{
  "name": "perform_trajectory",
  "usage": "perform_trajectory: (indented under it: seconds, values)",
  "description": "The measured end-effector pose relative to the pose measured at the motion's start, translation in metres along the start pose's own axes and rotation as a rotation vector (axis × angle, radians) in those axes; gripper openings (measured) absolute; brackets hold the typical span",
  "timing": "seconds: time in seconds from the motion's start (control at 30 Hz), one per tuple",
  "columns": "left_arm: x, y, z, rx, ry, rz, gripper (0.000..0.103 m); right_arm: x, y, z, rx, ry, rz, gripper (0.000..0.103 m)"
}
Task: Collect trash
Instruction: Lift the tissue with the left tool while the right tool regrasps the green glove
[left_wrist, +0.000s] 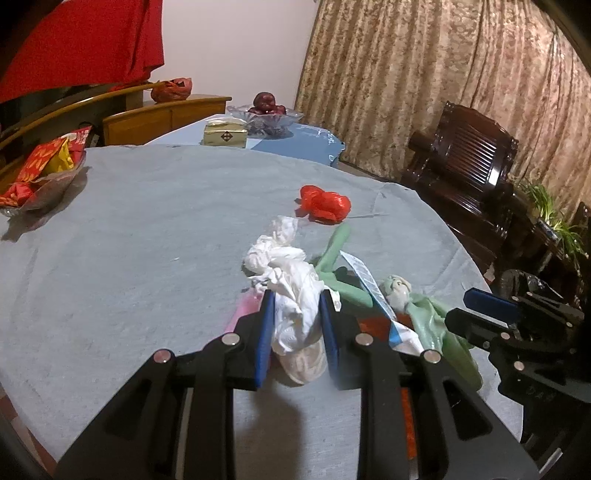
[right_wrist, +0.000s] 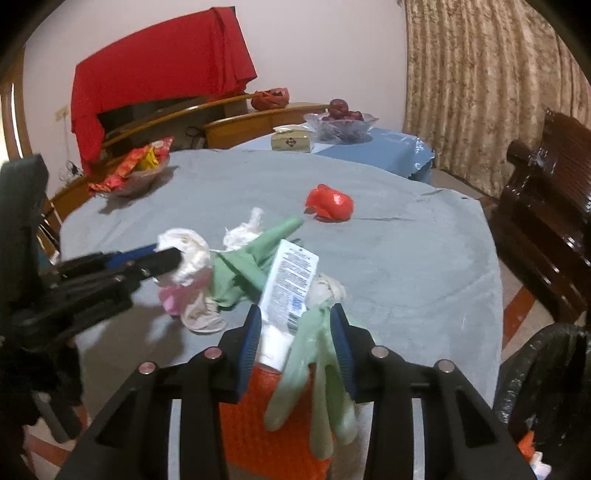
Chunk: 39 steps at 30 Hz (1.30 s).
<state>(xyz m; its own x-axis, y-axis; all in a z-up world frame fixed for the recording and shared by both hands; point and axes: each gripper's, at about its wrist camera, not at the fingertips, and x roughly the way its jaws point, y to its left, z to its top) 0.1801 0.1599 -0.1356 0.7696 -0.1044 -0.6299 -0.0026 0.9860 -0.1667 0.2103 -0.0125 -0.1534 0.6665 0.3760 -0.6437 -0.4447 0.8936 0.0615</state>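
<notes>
Showing the left gripper (left_wrist: 297, 317) with its blue fingers (left_wrist: 266, 332) closed narrowly on a crumpled white plastic bag (left_wrist: 291, 291), which bulges above and below the pads; a pink scrap (left_wrist: 240, 314) lies just left of the bag on the grey tabletop (left_wrist: 129, 240); the right gripper (right_wrist: 295, 339) has its fingers (right_wrist: 249, 343) partly closed around a white printed tube (right_wrist: 291, 280) and a pale green rubber glove (right_wrist: 317, 373) together, both items pressed between the pads, the glove's fingers dangling below; an orange mesh item (right_wrist: 255, 417) sits beneath the tube, and whether it is gripped cannot be told; a second green glove (right_wrist: 255, 266) lies on the tabletop between the white bag and the tube, touching both; a further wad of white plastic (right_wrist: 245, 229) lies just beyond the green glove; a crumpled red plastic bag (right_wrist: 330, 205) lies alone on the tabletop, well beyond the white bag and apart from the pile; a glass dish of red and yellow wrappers (right_wrist: 136, 171) stands at the far left edge of the tabletop, well apart from the white bag; a black bin bag (right_wrist: 543, 373) shows off the tabletop's near right edge; beyond the tabletop, a tissue box (right_wrist: 291, 142) and a fruit bowl (right_wrist: 341, 123) stand on a blue-covered surface.
</notes>
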Motion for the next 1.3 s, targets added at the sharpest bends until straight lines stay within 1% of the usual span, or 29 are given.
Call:
perform_trajectory:
  seconds: [0.17,0.2,0.27,0.33,0.4,0.43,0.47,0.57,0.8,0.97,1.17,1.3]
  values:
    - [0.000,0.002,-0.002,-0.007,0.001,-0.001,0.024,0.015,-0.012,-0.005,0.030,0.060,-0.029,0.039]
    - [0.001,0.002,-0.003,-0.008,0.004,-0.003,0.024,0.020,-0.014,-0.008,0.043,0.076,-0.021,0.040]
    - [0.002,0.000,-0.003,-0.007,0.007,-0.008,0.024,0.028,-0.018,-0.011,0.071,0.100,-0.008,0.047]
    - [0.002,-0.002,-0.003,-0.001,0.008,-0.010,0.024,0.034,-0.019,-0.012,0.073,0.112,-0.022,0.048]
    - [0.002,-0.005,-0.002,0.007,0.005,-0.013,0.024,0.039,-0.019,-0.013,0.057,0.128,-0.028,0.038]
    - [0.000,-0.006,0.000,0.009,0.002,-0.014,0.024,0.040,-0.019,-0.013,0.054,0.133,-0.026,0.025]
    - [0.000,-0.006,0.000,0.011,0.000,-0.014,0.024,0.039,-0.020,-0.013,0.058,0.131,-0.016,0.018]
    - [-0.004,-0.008,0.003,0.016,-0.009,-0.015,0.024,0.029,-0.028,-0.011,0.097,0.102,0.003,0.013]
    - [-0.013,-0.025,0.009,0.033,-0.034,-0.034,0.024,-0.015,-0.041,0.006,0.113,-0.011,-0.001,0.013]
    - [-0.022,-0.047,0.014,0.050,-0.060,-0.064,0.024,-0.044,-0.051,0.013,0.128,-0.064,-0.005,0.013]
    - [-0.034,-0.080,0.019,0.073,-0.092,-0.106,0.024,-0.079,-0.063,0.013,0.130,-0.116,-0.041,0.013]
    - [-0.038,-0.106,0.022,0.095,-0.106,-0.134,0.024,-0.103,-0.079,0.008,0.143,-0.140,-0.084,0.013]
